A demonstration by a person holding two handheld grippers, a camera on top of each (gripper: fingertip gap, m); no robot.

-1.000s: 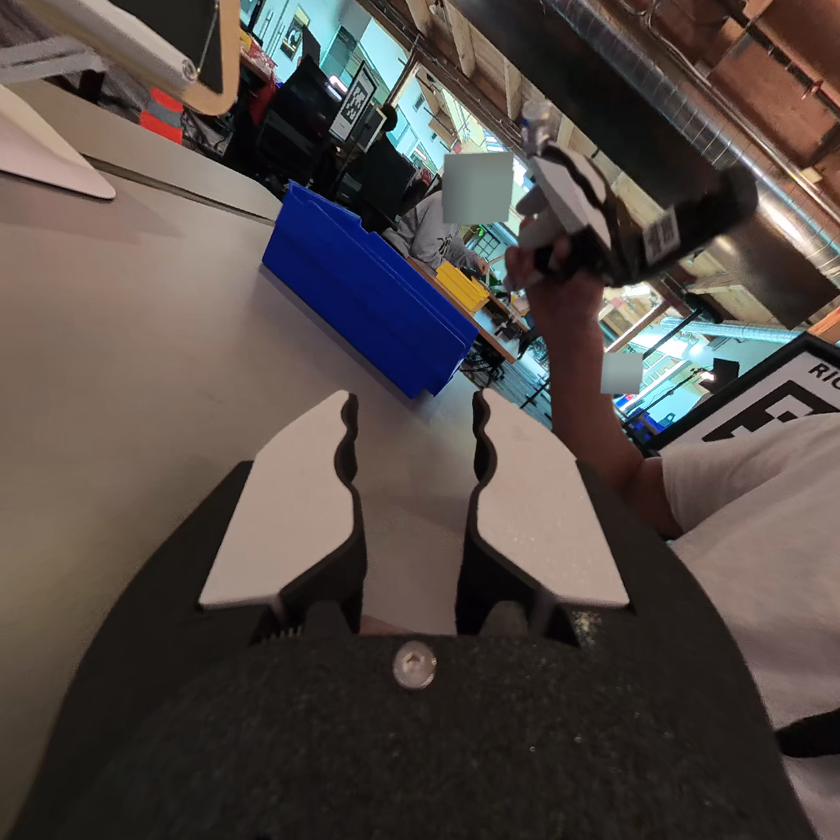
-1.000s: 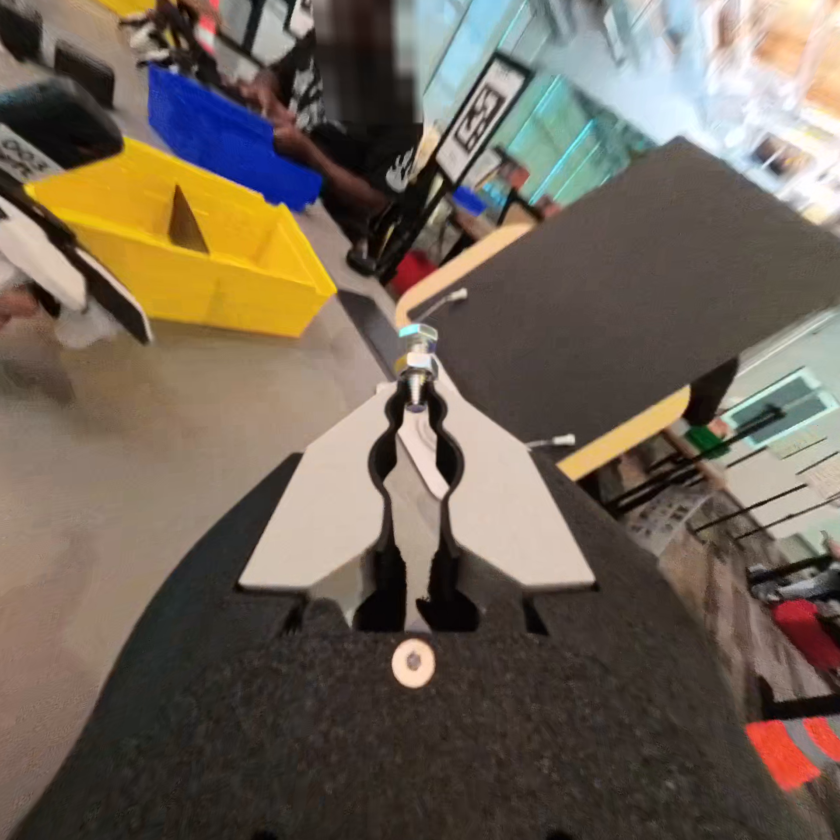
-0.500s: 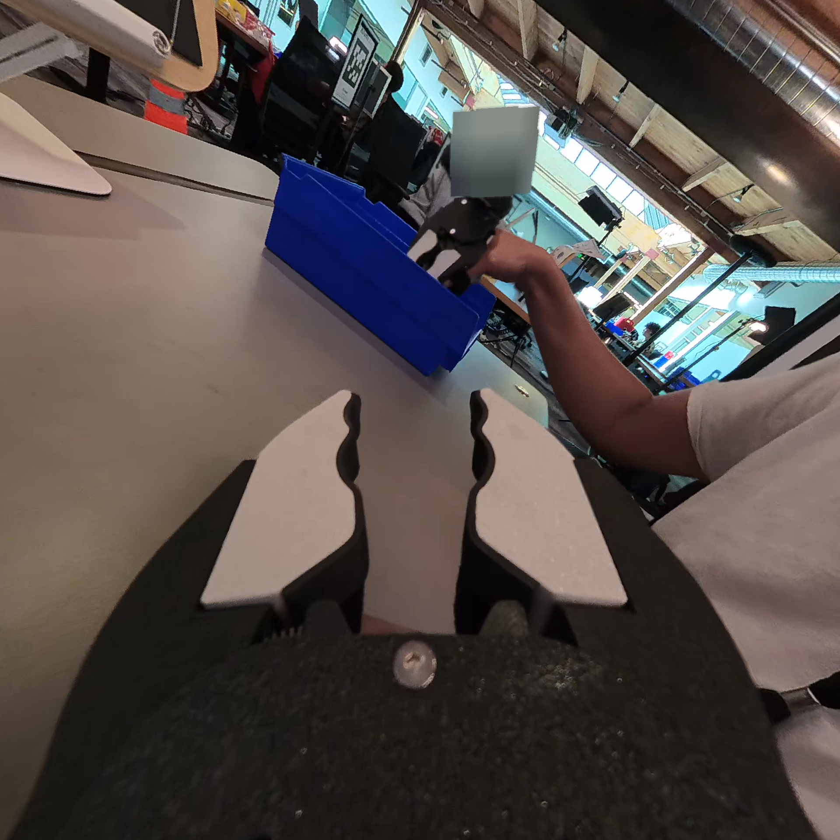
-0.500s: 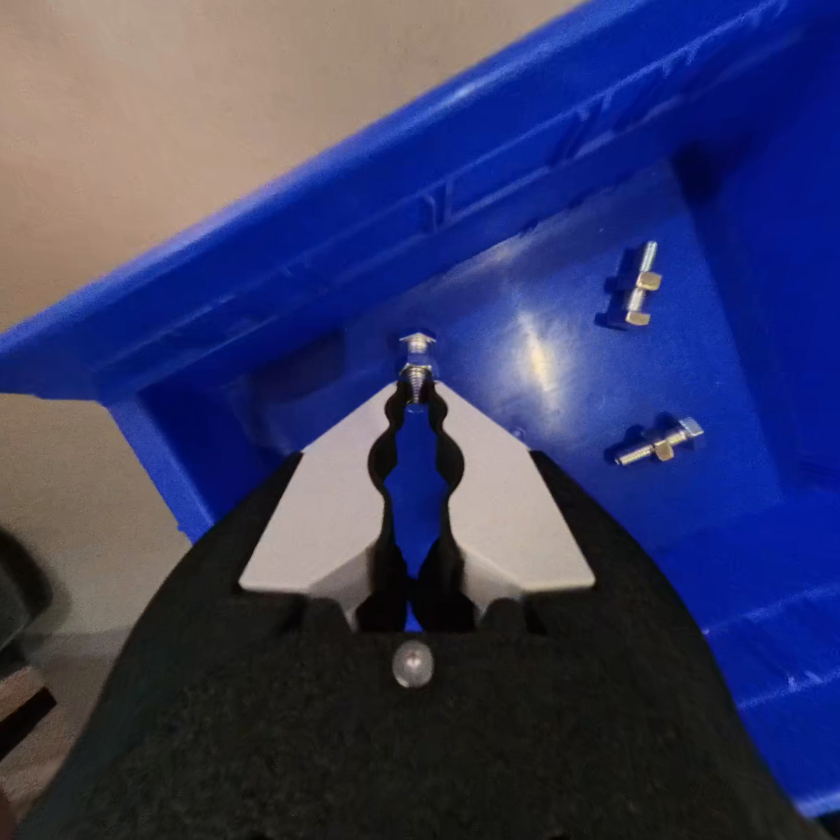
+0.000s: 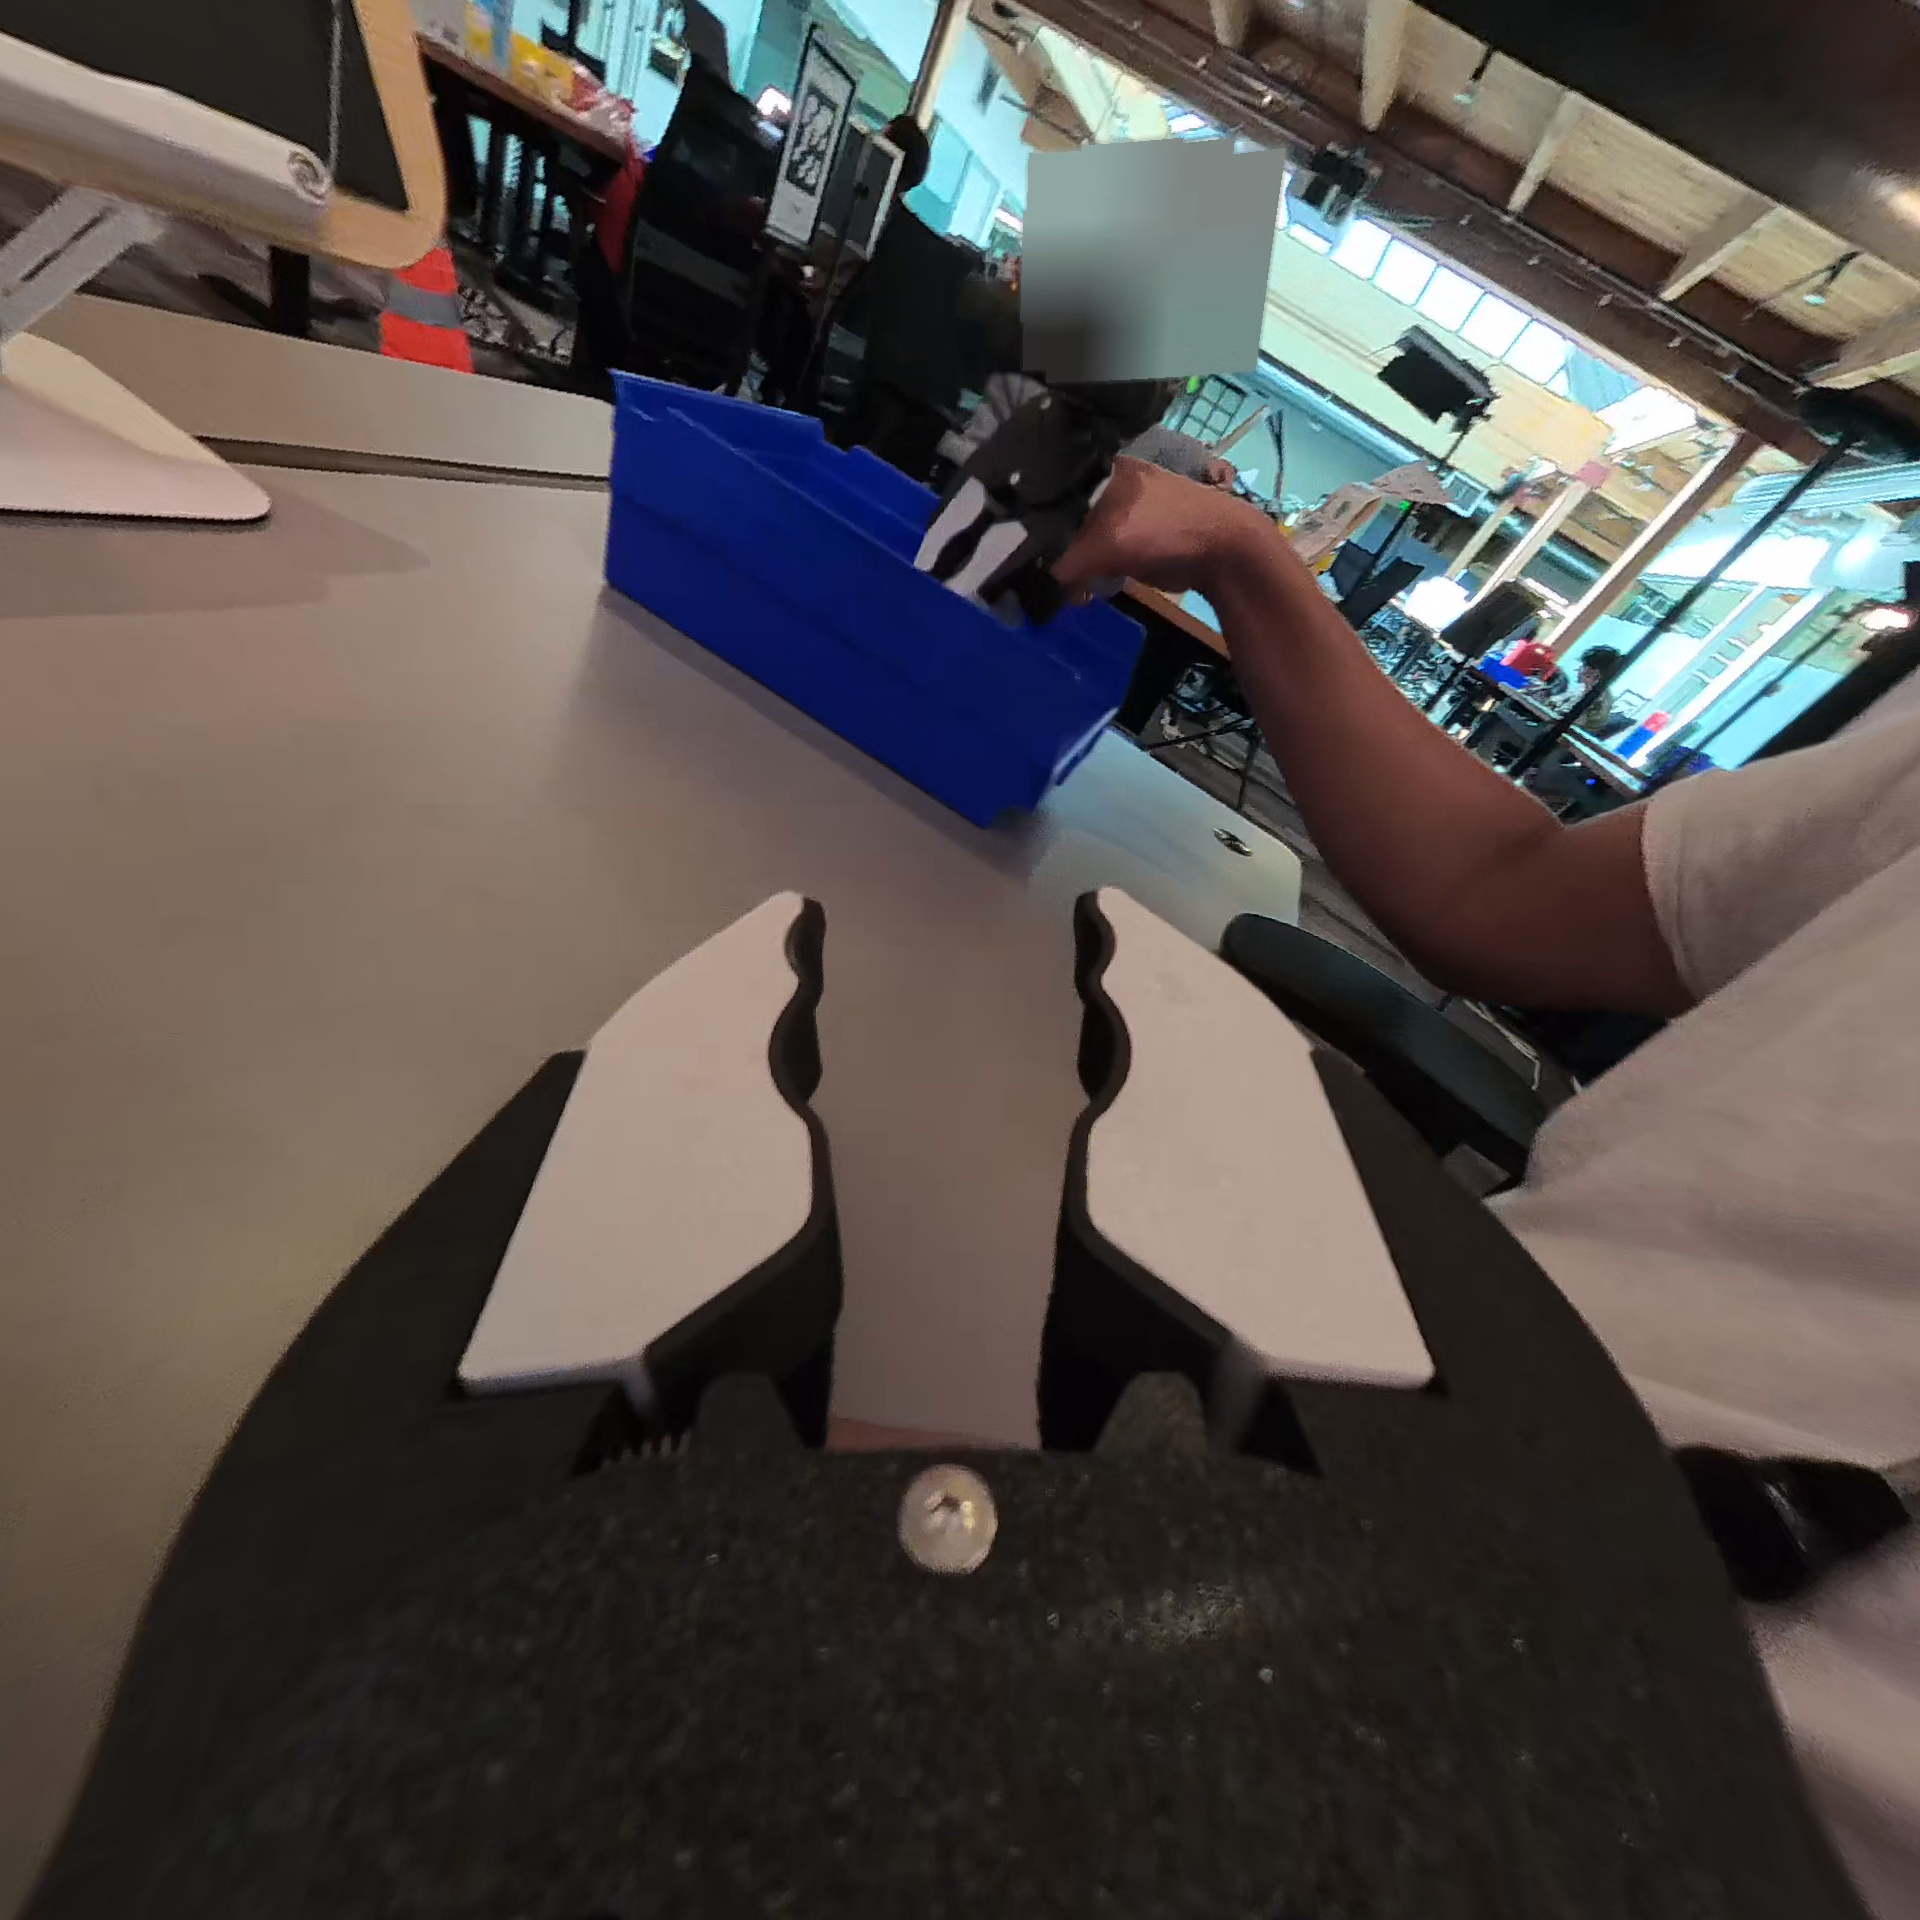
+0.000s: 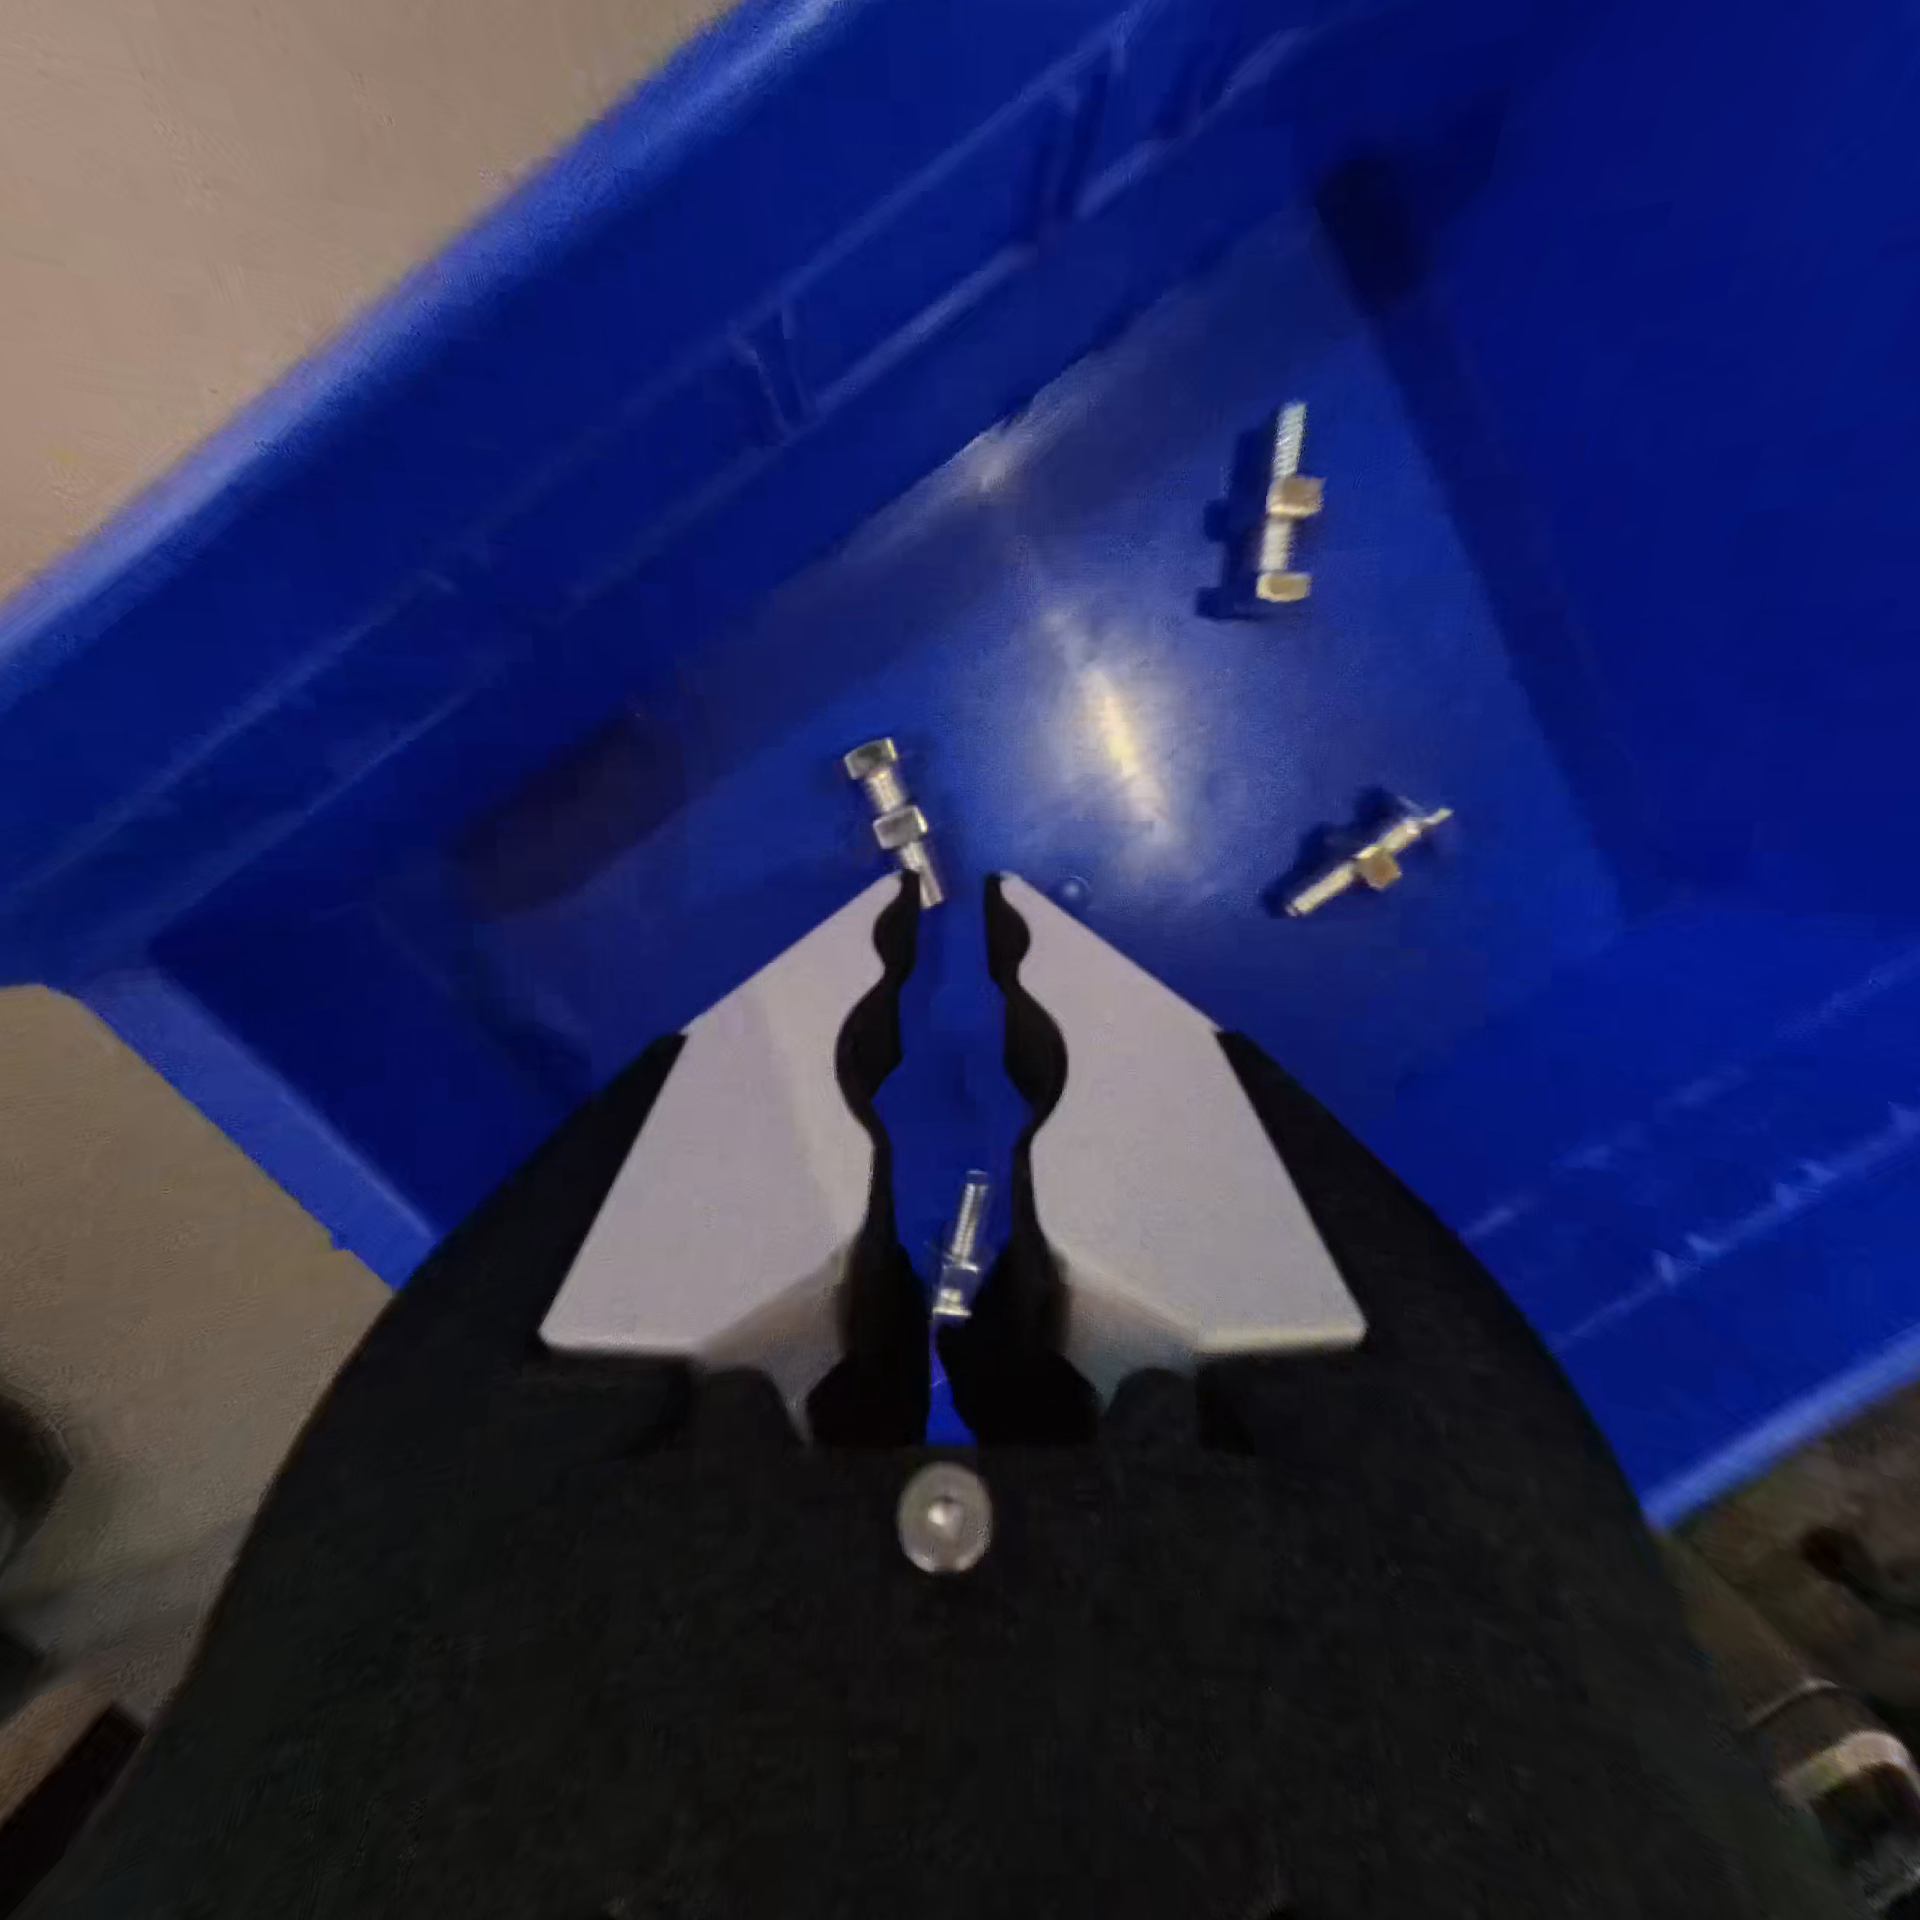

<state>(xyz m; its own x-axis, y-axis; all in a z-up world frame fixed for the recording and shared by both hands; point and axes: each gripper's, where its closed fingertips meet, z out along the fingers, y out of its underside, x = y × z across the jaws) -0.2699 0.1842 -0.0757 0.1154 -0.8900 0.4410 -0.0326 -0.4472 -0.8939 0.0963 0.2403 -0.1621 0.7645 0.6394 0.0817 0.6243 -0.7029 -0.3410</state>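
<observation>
My right gripper [image 6: 951, 888] points down into a blue bin [image 6: 520, 540] and its jaws stand a little apart. A silver bolt with a nut [image 6: 894, 821] lies tilted just off the left fingertip, out of the grasp. Another bolt [image 6: 958, 1247] shows on the bin floor through the gap between the fingers. Two more bolts with nuts [image 6: 1283, 509] [image 6: 1361, 862] lie to the right. In the left wrist view the right gripper [image 5: 997, 530] dips into the blue bin [image 5: 831, 644]. My left gripper [image 5: 945, 914] is open and empty above the grey table [image 5: 312, 831].
A person's arm [image 5: 1403, 790] reaches from the right to the bin. A white stand base [image 5: 114, 457] sits at the table's far left, with an orange cone [image 5: 421, 312] behind it. A black chair [image 5: 1382, 1029] stands off the table's right edge.
My right gripper swung down into the blue bin while shut on the bolt, then its jaws parted and the bolt left the grasp. The left gripper stayed open and still.
</observation>
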